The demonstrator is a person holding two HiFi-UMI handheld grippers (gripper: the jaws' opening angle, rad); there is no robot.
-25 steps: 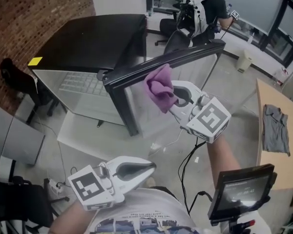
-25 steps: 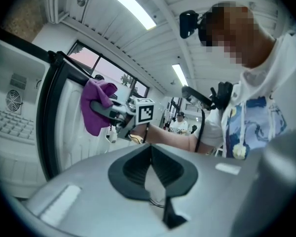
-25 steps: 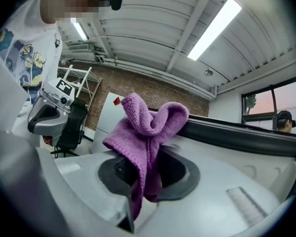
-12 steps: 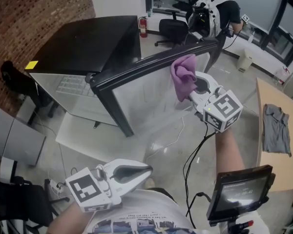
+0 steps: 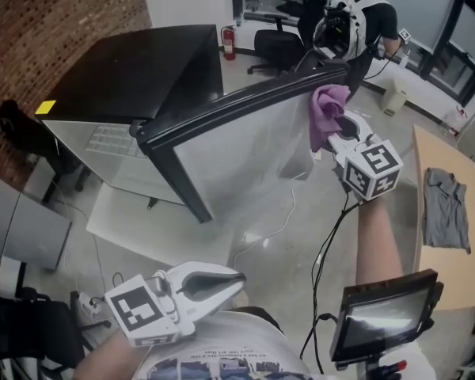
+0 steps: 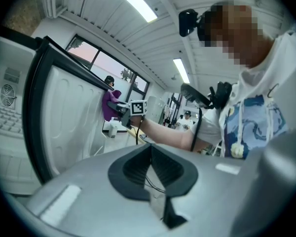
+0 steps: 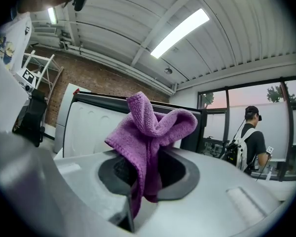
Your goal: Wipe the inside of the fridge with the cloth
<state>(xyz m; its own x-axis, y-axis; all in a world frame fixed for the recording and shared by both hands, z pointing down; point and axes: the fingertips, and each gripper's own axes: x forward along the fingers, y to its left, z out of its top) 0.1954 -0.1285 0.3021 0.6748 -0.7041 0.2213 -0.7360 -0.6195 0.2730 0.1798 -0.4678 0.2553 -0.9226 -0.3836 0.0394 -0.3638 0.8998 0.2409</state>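
Right tool (image 5: 338, 131) grips purple cloth (image 5: 326, 111), long axis along jaws, toward fridge door (image 5: 237, 149).

In the head view the cloth (image 5: 326, 115) drapes over the tips of the right gripper (image 5: 338, 130), so the spot where the jaws bite it is hidden there. In the right gripper view its lower end sinks between the jaws, out of sight. The open fridge door (image 5: 237, 145) screens most of the interior of the fridge (image 5: 154, 66) — only a strip of shelving (image 5: 115, 139) shows at the left. In the left gripper view the cloth is too small to read, and the fridge runs off the left edge. The wooden table (image 5: 459, 275) is cut by the head view's right edge.
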